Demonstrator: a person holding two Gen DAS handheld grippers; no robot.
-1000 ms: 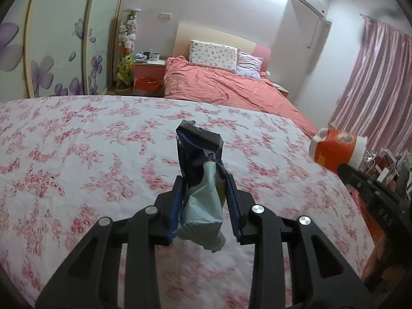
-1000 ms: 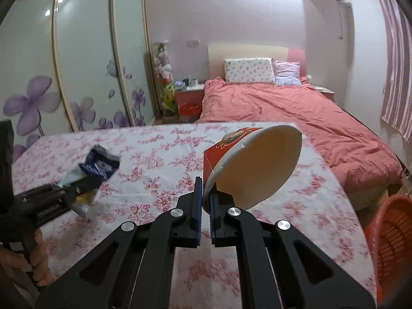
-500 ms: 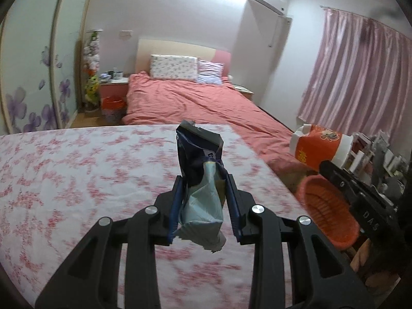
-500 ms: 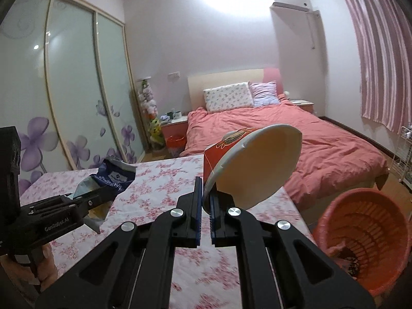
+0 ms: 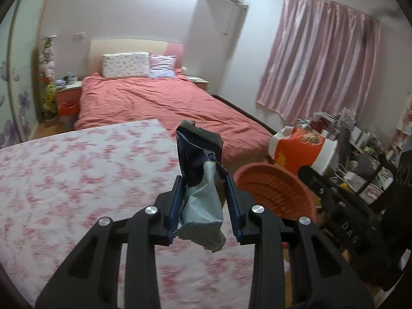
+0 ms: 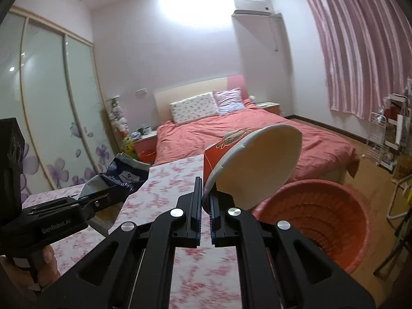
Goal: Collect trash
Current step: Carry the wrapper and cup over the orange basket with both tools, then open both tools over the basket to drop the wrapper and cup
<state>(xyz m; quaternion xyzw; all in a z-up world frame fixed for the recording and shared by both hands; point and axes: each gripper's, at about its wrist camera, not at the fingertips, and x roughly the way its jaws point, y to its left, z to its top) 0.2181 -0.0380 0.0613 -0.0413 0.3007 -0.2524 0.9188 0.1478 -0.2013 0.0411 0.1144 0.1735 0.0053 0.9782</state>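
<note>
Over the table's edge we've got the left gripper point(image 5: 204, 200) pinching a crumpled wrapper point(image 5: 199, 177) and the right gripper point(image 6: 205, 207) clamped on a noodle cup's point(image 6: 253, 164) rim, both near the orange basket point(image 6: 316, 221), probably for dropping.

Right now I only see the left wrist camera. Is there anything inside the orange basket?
Observer: From the right wrist view you look down into the orange basket; its ribbed inside looks bare where I can see, but the near part is hidden behind the cup.
Operator: Which part of the noodle cup is the other gripper holding?
Observer: The right gripper pinches the rim of the red noodle cup, whose open mouth faces the camera.
Operator: Can you see who holds my gripper?
Observer: A hand grips the handle of the left gripper, which clamps the dark blue wrapper.
</note>
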